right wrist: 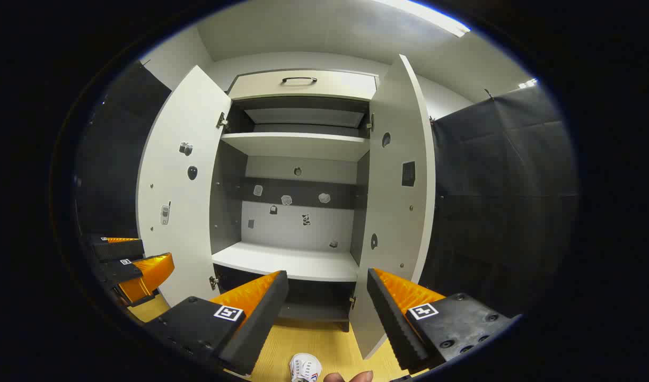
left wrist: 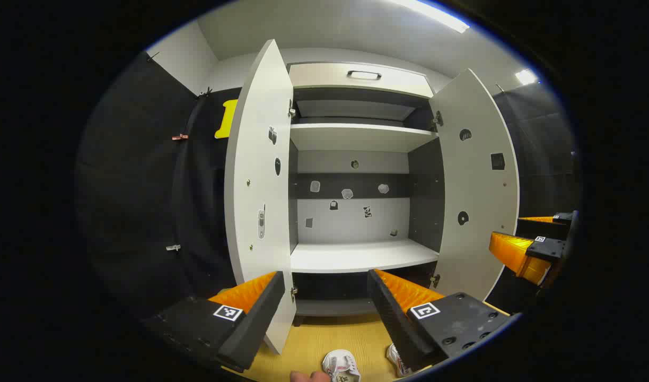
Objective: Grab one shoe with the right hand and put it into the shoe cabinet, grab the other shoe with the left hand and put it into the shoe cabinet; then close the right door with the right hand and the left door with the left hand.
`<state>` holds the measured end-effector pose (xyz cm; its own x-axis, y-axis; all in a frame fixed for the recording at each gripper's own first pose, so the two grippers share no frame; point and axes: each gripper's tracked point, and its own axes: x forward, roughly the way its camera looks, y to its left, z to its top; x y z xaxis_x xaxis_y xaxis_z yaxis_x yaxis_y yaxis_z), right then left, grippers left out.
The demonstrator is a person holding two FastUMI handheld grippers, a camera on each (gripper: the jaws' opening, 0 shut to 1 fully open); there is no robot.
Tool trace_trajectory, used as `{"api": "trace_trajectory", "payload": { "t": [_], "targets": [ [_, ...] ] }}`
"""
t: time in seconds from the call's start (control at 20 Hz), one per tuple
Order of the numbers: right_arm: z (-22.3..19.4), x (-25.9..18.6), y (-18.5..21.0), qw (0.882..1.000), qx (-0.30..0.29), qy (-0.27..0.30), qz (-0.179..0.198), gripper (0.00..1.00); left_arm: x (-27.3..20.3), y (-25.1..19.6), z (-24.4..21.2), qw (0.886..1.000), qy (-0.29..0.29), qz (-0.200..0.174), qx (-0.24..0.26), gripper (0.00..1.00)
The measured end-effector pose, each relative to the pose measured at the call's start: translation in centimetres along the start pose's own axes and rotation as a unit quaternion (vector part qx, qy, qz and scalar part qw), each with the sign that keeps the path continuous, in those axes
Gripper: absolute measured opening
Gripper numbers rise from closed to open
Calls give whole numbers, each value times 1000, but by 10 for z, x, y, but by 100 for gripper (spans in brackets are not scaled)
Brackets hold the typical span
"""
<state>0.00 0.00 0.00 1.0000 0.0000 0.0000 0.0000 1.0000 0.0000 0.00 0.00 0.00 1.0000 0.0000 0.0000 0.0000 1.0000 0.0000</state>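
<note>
In the left gripper view the left gripper (left wrist: 324,297) hangs with its jaws spread wide and nothing between them, facing the shoe cabinet (left wrist: 356,159), whose left door (left wrist: 258,180) and right door (left wrist: 475,185) both stand swung out. Two white shoes lie on the yellow wooden floor (left wrist: 324,334) at the floor's near edge in front of the cabinet: one shoe (left wrist: 341,366) between the jaws, the other shoe (left wrist: 396,359) half hidden behind the right finger. The right gripper (left wrist: 534,241) shows past the right door's outer edge. The lower shelf (left wrist: 361,254) is bare and open to the front. In the right gripper view the right gripper (right wrist: 324,300) also has its jaws spread and empty, and one shoe shows at the floor's near edge below them.
</note>
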Motion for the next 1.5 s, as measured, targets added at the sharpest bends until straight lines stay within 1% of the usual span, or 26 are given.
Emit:
{"api": "trace_trajectory", "payload": {
  "t": [0.55,1.0,1.1,1.25,1.35,1.5],
  "targets": [
    [-2,-3,2,1000,16,4,-4,97,-4,2,4,1000,-4,0,0,98],
    [-8,-6,2,1000,16,12,-4,97,-7,4,4,1000,-7,3,1,98],
    [-20,-8,4,1000,13,28,-1,97,-8,6,5,1000,-11,4,3,98],
    [-61,-18,13,997,18,80,17,97,-11,8,-1,1000,-14,7,0,98],
    [-96,-27,21,992,30,119,30,97,-12,9,-6,1000,-13,10,-1,98],
    [-149,-46,33,982,48,176,49,98,-15,13,-16,1000,-9,18,7,98]
  ]
}}
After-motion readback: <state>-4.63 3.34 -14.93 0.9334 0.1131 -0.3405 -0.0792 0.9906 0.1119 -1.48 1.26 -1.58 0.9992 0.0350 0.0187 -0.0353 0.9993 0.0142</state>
